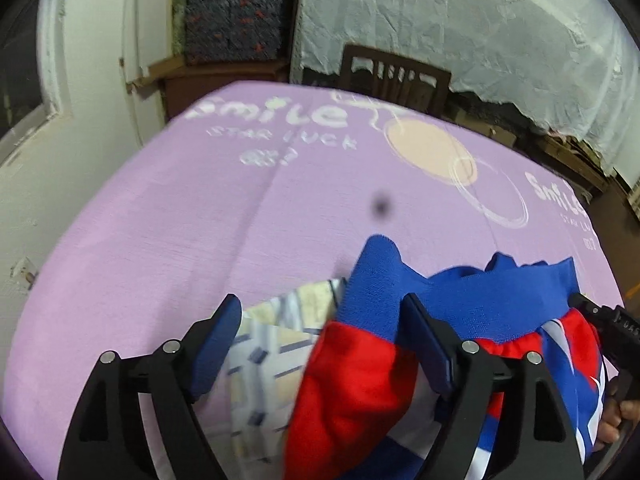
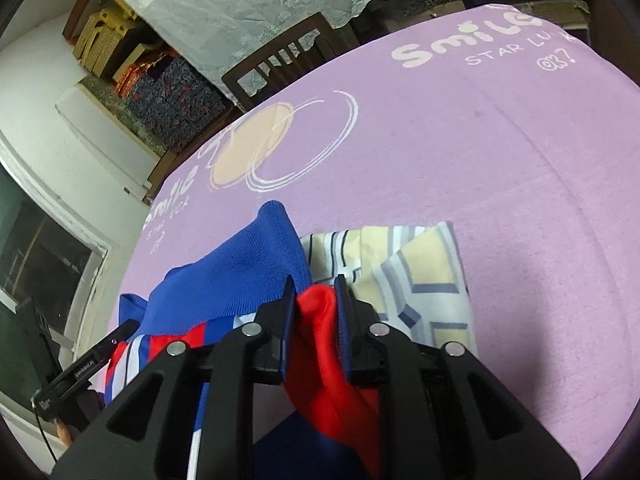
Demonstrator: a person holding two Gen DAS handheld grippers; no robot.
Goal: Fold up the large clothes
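Lower centre of the right wrist view: your right gripper (image 2: 316,300) is clamped on a red fold of the red, white and blue knit garment (image 2: 248,276), jaws nearly together. In the left wrist view, lower centre, your left gripper (image 1: 324,320) stands wide apart, astride the same garment (image 1: 400,308) and gripping nothing. The garment lies bunched at the near edge of the lilac printed sheet (image 1: 180,220), partly over a pale checked folded cloth (image 2: 420,272), right of centre. Judged so, folding has barely begun: nothing is spread flat, no crease is laid. The garment's lower part is cut off by the frame; its type and sleeves cannot be made out. At the top, a dark wooden chair (image 2: 280,60) is blurred.
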